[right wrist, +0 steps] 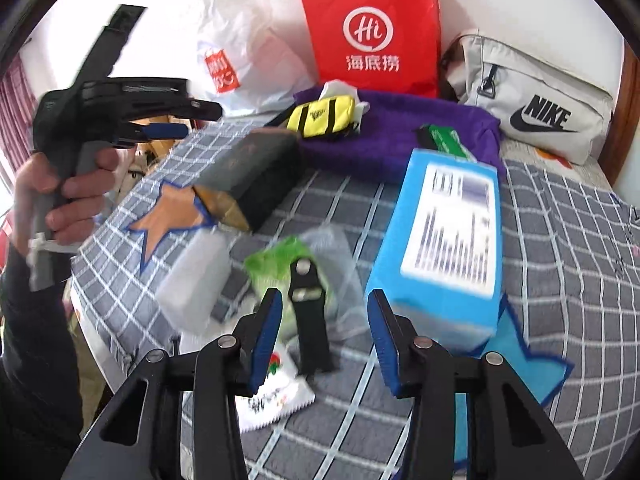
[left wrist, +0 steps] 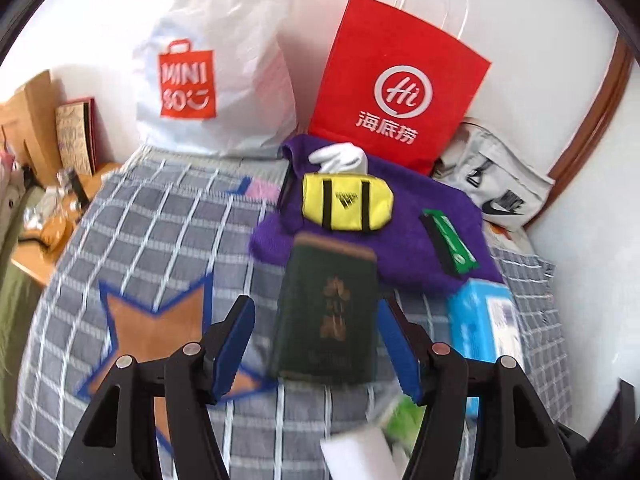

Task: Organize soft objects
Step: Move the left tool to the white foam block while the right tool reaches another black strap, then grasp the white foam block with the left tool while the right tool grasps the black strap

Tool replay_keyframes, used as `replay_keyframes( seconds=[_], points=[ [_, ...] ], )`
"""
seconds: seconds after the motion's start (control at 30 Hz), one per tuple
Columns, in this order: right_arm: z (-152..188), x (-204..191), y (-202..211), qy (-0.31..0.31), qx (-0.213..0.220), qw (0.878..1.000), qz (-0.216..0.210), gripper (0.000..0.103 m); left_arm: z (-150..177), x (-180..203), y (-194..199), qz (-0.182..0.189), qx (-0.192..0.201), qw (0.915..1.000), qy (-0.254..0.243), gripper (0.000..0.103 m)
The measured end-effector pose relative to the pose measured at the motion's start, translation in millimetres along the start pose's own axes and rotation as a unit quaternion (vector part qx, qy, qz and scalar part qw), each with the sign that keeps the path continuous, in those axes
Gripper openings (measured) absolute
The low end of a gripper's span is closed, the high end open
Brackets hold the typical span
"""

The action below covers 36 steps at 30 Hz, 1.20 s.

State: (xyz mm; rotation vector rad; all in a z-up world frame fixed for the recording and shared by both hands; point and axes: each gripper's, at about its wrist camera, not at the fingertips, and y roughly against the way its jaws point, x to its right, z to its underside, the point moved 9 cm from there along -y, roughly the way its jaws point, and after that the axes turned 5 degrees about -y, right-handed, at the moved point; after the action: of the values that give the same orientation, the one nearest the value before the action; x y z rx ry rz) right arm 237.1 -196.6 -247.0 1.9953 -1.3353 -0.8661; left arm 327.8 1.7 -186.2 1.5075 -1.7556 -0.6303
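Observation:
A purple towel [left wrist: 384,216] lies at the back of the checked bed cover [left wrist: 160,216]. On it sit a yellow pouch [left wrist: 346,204], a white cloth [left wrist: 340,158] and a green packet [left wrist: 450,242]. A dark green box [left wrist: 328,312] lies in front of the towel, showing between my left gripper's [left wrist: 318,350] open jaws, which hold nothing. In the right wrist view a hand holds the left gripper [right wrist: 192,120] above the bed's left side. My right gripper [right wrist: 324,340] is open over a black strap [right wrist: 308,316] and a clear bag with green contents [right wrist: 280,258]. A blue box [right wrist: 444,236] lies to its right.
A red paper bag [left wrist: 396,84], a white plastic shopping bag [left wrist: 216,72] and a grey Nike bag [right wrist: 532,100] stand against the wall. A white block [right wrist: 192,280] and a printed white packet [right wrist: 276,396] lie near the bed's left edge. A cluttered wooden bedside table [left wrist: 48,216] is left.

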Motion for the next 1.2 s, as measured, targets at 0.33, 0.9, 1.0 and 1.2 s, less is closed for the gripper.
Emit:
replay_keyframes(
  seconds=[0.33,0.9,1.0,1.2],
  points=[
    [27.1,0.5,-26.6,0.021,-0.017,1.000,0.012,0.044,74.4,-22.3,28.2,-0.035,-0.011,0.9993,-0.007,0.062],
    [24.6,-8.6,-40.5,0.015,-0.012,0.999,-0.039,0.020,111.4,-22.7,28.4,-0.018,-0.042,0.9989,0.013,0.062],
    [26.1,-9.2,-24.2,0.015,0.001,0.999,-0.041,0.020,110.3,-8.2,29.8,0.000,-0.038,0.9992,0.009,0.062],
    [33.1,0.2,4.7,0.010,0.029,0.999,-0.033,0.020,112.8,24.1,23.3,0.023,-0.045,0.9987,-0.012,0.064]
  ],
)
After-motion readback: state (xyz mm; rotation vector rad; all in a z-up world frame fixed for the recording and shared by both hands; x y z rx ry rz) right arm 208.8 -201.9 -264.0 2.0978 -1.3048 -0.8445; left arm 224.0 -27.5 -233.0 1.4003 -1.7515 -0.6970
